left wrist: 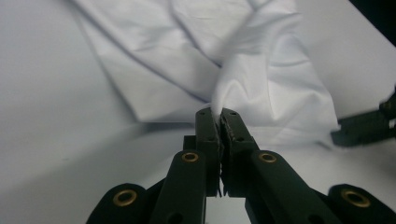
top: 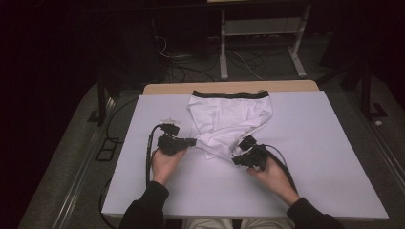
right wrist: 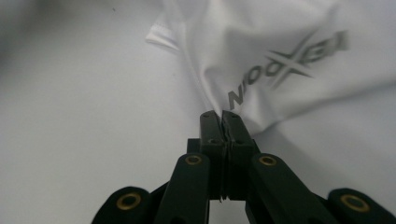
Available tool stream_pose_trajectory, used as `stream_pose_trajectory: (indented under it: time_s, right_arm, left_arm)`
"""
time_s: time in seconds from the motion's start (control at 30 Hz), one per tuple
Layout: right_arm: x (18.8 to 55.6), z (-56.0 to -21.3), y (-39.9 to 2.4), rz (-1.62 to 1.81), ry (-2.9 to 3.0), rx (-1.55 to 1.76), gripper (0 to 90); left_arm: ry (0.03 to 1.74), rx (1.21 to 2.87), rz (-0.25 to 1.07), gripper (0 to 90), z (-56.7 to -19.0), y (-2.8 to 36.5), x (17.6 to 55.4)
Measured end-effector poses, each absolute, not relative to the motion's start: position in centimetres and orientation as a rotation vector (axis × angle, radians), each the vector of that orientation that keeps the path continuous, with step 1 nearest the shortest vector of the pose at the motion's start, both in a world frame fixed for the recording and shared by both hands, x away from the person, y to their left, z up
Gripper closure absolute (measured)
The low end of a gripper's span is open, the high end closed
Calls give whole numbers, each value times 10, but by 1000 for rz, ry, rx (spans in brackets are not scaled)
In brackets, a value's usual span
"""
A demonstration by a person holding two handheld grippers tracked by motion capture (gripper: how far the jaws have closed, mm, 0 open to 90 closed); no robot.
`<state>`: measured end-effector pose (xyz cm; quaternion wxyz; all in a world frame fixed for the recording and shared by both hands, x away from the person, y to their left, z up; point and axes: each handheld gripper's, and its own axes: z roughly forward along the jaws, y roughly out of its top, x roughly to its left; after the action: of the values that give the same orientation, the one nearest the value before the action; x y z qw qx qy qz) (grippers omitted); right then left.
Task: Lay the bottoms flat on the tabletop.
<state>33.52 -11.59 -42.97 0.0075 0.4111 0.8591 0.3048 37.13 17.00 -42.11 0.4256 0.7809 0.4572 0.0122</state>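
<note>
Both claws are pinching the same garment: the left claw [top: 193, 141] is clamping its black jaws tight on a bunched fold at one lower corner of the white fabric shorts with a black waistband [top: 229, 121], and the right claw [top: 237, 151] is clamping on the opposite lower edge, its jaws pressed together with cloth caught at their tips. In the left claw view, the left claw [left wrist: 220, 114] is biting a twisted peak of white cloth [left wrist: 261, 93] that is rising from the surface, while the right claw [left wrist: 364, 128] is showing at the far right edge. In the right claw view, the right claw [right wrist: 221, 114] is holding the hem just below a grey printed logo [right wrist: 289, 65] on the shorts [right wrist: 280, 42]. These shorts are lying in the middle of the table, the waistband flat at the far side and the lower part being drawn together between the two claws. They are resting on a pale grey rectangular mat [top: 310, 157] covering the wooden table [top: 162, 88]. Black cables [top: 152, 143] are trailing from the claws toward the person's dark sleeves [top: 145, 210] at the near edge.
</note>
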Motion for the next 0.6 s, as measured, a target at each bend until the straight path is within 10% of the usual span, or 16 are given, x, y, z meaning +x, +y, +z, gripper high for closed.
stream_pose_trajectory:
  time_s: [0.6]
  right_arm:
    - [333, -367, -272, 1044, 2728, 1320, 874]
  left_arm:
    - [803, 2113, -274, 865, -406, 50, 318]
